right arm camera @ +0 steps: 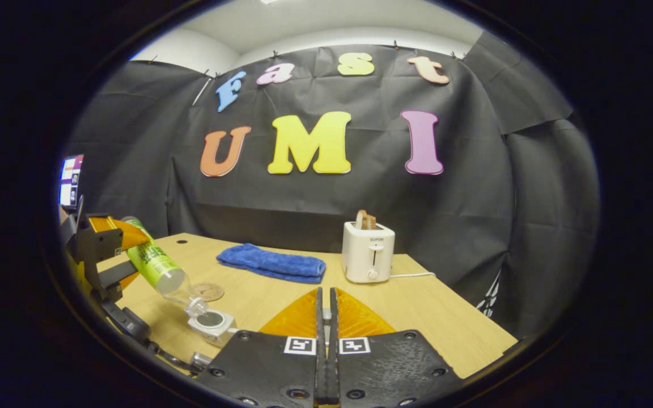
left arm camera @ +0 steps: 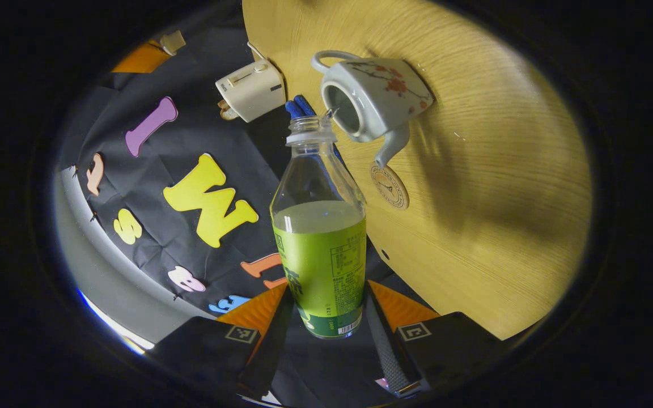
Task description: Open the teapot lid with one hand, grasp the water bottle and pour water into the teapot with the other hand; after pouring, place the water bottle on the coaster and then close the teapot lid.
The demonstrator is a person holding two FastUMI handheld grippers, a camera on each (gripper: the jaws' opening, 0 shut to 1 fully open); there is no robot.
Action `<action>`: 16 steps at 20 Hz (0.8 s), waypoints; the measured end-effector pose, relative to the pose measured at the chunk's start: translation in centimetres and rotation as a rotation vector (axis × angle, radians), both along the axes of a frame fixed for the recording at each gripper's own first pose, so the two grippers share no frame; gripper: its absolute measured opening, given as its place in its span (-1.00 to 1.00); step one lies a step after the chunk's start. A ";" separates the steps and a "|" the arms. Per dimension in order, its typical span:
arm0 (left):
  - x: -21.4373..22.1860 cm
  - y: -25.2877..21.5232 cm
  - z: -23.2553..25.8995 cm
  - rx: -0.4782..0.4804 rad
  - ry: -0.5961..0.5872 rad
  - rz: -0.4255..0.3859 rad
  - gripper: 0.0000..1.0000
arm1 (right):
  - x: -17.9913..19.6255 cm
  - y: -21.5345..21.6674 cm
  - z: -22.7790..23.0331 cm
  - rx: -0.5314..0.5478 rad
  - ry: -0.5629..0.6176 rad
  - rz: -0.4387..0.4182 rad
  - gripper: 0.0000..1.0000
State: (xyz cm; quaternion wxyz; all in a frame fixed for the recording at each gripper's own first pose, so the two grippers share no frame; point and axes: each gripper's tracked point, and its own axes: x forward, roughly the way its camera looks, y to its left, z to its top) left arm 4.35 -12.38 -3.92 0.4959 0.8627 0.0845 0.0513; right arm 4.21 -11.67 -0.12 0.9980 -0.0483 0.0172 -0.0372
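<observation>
Clear green-labelled plastic water bottle [left arm camera: 319, 238] clamped by left gripper [left arm camera: 326, 334], tilted over open white ceramic teapot [left arm camera: 373, 97] (lid off), right gripper [right arm camera: 326, 317] fingers together.

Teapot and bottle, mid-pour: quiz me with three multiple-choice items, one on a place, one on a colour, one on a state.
1. Where does the coaster lie?
A. On the table between the towel and the teapot
B. Under the toaster
C. On top of the towel

2. What colour is the folded towel?
A. Red
B. Blue
C. White

3. How is the teapot right now?
A. Lid on
B. Lying on its side on the table
C. Lid off, mouth open

Answers:
1. A, the right gripper view shows it flat on the table, bare, just behind the teapot.
2. B, it is blue beside the white toaster.
3. C, the left gripper view looks into its open mouth, with the bottle neck tilted toward it in the left gripper.
</observation>
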 end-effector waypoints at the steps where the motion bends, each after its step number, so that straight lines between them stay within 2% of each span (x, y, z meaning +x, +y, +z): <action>1: 0.0 -0.1 0.2 0.012 -0.004 0.001 0.49 | 0.0 -0.1 0.0 0.001 0.000 0.000 -1.00; 6: -0.3 -1.1 1.3 0.098 -0.029 -0.003 0.49 | 0.1 -0.2 0.1 -0.002 -0.004 0.000 -1.00; 16: -0.6 -1.0 3.0 0.191 -0.062 0.015 0.49 | -0.1 -0.6 0.2 0.005 -0.007 0.003 -0.99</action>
